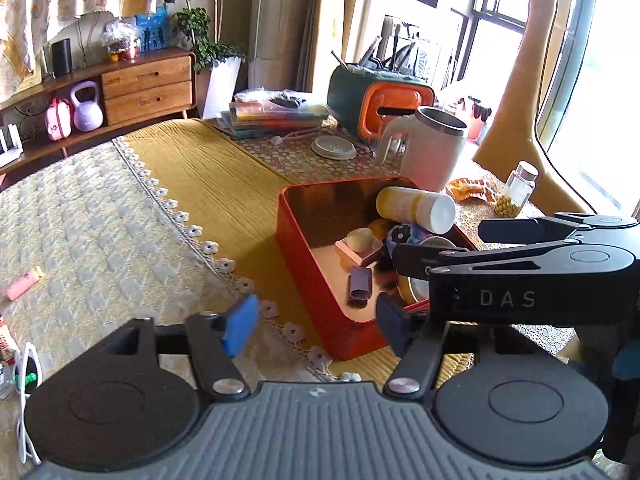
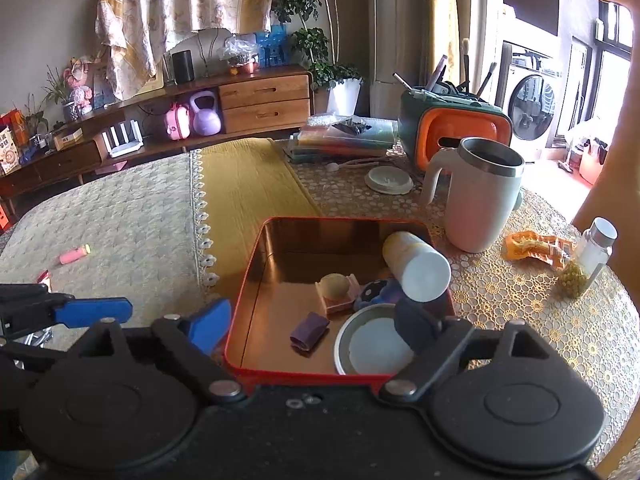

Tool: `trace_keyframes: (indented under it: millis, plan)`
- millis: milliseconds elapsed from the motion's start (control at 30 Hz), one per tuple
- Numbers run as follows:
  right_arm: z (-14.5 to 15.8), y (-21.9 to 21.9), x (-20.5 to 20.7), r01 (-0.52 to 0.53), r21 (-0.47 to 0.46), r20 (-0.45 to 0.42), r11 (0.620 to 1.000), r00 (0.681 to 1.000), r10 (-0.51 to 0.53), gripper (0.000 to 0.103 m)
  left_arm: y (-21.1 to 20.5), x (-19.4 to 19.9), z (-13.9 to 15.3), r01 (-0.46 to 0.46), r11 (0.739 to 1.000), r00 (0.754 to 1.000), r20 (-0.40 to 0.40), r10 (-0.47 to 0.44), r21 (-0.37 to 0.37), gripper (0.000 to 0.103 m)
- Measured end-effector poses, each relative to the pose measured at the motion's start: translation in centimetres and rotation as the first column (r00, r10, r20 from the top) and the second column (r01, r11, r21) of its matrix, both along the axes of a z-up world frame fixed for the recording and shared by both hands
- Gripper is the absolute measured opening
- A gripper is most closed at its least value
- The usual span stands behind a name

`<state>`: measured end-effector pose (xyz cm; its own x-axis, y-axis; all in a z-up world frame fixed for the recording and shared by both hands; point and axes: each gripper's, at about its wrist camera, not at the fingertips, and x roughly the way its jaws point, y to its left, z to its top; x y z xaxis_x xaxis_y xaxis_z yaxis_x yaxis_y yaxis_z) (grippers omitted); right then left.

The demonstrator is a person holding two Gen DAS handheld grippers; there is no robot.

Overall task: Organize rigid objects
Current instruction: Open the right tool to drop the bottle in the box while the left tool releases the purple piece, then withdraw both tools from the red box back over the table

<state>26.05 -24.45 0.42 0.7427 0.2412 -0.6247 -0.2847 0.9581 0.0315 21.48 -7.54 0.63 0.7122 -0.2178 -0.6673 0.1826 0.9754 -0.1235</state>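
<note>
Two grippers are hanging over one collecting tin, both with nothing between the pads.

1. Table [image 2: 520,292], lace-covered, is carrying everything.
2. Red tin [image 2: 256,280] is serving as the gathering box, judging by its contents.
3. Mug [image 2: 480,200] is standing upright just beyond the tin, unsorted.
4. White-capped bottle [image 2: 416,264] is leaning across the tin's far right wall, probably dropped rather than set.
5. Round lid [image 2: 372,340] is lying flat in the near corner.
6. Purple piece [image 2: 308,332] is lying on the tin floor.
7. Pink marker [image 2: 74,255] is lying well apart, likely a remaining pick.
8. Left gripper [image 1: 316,320]: jaws apart, empty.
9. Right gripper [image 2: 316,324]: jaws wide, empty.
</note>
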Motion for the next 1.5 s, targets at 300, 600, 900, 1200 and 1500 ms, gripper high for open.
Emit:
trace_keyframes:
  millis: [300, 600, 900, 1200, 1500]
  plan:
    - [0.7, 2.3, -2.3, -0.031, 0.052, 0.026, 0.998, 0.999, 0.03, 0.102, 3.8, -3.5, 1.5, -0.032, 0.999, 0.998, 0.047, 0.031, 0.012, 0.073]
    - [1.0, 6.0, -3.6, -0.075, 0.074, 0.032, 0.994, 0.997, 0.073, 0.103, 8.4, -6.2, 2.4, -0.09, 0.996, 0.993, 0.074, 0.088, 0.019, 0.078]
    - [1.0, 9.8, -5.0, -0.105, 0.059, 0.039, 0.993, 0.994, 0.103, 0.103, 13.0, -8.4, 2.0, -0.146, 0.989, 0.985, 0.086, 0.146, -0.007, 0.081]
    - [-0.3, 14.0, -6.4, -0.177, 0.018, 0.025, 0.984, 0.984, 0.176, 0.103, 18.3, -10.0, 1.3, -0.241, 0.968, 0.965, 0.091, 0.246, -0.064, 0.086]
    - [-2.3, 17.7, -7.0, -0.223, -0.014, -0.012, 0.975, 0.975, 0.223, 0.103, 22.2, -10.0, -0.4, -0.317, 0.945, 0.945, 0.061, 0.322, -0.081, 0.099]
